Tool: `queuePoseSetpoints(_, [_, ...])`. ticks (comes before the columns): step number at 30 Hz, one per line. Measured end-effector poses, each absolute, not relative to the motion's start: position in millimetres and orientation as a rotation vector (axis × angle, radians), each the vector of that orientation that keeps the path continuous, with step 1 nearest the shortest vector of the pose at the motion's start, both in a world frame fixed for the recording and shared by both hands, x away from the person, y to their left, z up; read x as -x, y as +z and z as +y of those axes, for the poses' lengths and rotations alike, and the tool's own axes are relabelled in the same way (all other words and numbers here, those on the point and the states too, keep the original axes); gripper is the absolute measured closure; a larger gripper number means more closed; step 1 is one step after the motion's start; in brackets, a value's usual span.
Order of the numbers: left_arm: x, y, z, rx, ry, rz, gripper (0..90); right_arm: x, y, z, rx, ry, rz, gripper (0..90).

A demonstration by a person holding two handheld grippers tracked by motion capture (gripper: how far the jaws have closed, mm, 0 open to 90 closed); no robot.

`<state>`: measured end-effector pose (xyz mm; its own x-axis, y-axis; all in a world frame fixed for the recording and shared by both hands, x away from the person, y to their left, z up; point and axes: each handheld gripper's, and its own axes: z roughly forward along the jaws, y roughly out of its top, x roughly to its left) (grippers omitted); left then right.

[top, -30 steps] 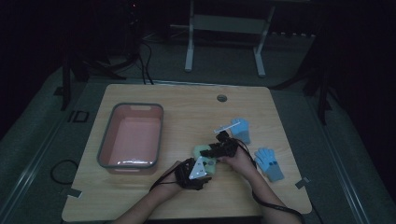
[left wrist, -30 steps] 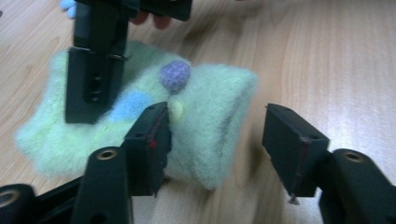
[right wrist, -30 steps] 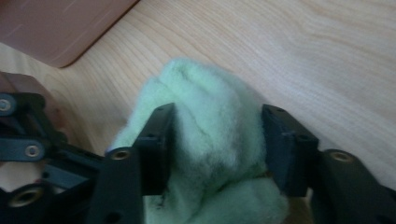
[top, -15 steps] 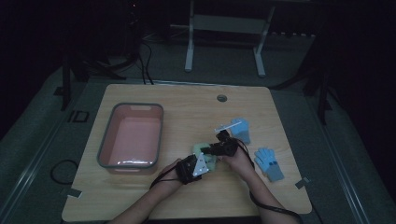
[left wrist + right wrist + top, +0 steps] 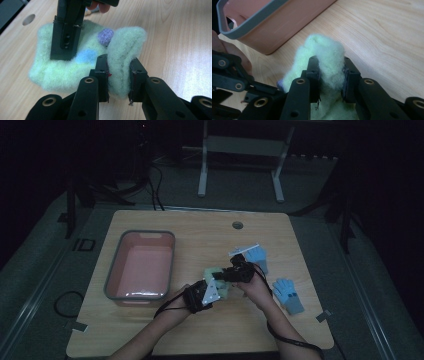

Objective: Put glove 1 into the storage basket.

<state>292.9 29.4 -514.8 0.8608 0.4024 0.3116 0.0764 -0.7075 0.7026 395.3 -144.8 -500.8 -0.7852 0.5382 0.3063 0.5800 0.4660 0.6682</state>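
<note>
Lifting is the step in hand: at centre frame in the high view, each hand-held gripper, left [image 5: 119, 80] and right [image 5: 331, 80], is clamped on the fluffy green glove [image 5: 75, 62] (jaws have just been closing), so next comes carrying it left toward the pink bin [image 5: 141, 266].

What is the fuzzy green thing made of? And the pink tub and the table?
The fuzzy green thing looks like soft fleece or woolly fabric: its edges are hairy and it bunches between the jaws, with blue and purple patches. The pink tub seems smooth plastic with a grey rim, faintly shiny. The table looks like pale wood or a wood-look top, with grain lines showing.
</note>
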Motion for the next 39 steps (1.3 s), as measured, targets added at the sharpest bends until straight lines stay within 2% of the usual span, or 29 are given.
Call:
queuePoseSetpoints(19, [-293.7,-472.1,66.0,-2.313,0.600,0.375,74.5,-398.6,-466.5,-114.9,0.924,-1.304,-2.655,73.0])
queuePoseSetpoints(24, [-294.3,-463.2,79.6,-2.325,0.624,0.384,74.5,-401.8,-452.8,-91.5,0.879,-1.321,-2.669,73.0])
queuePoseSetpoints(39, [-289.3,-457.0,129.1,-2.344,0.675,0.449,74.5,-406.5,-445.6,-35.1,0.802,-1.312,-2.663,73.0])
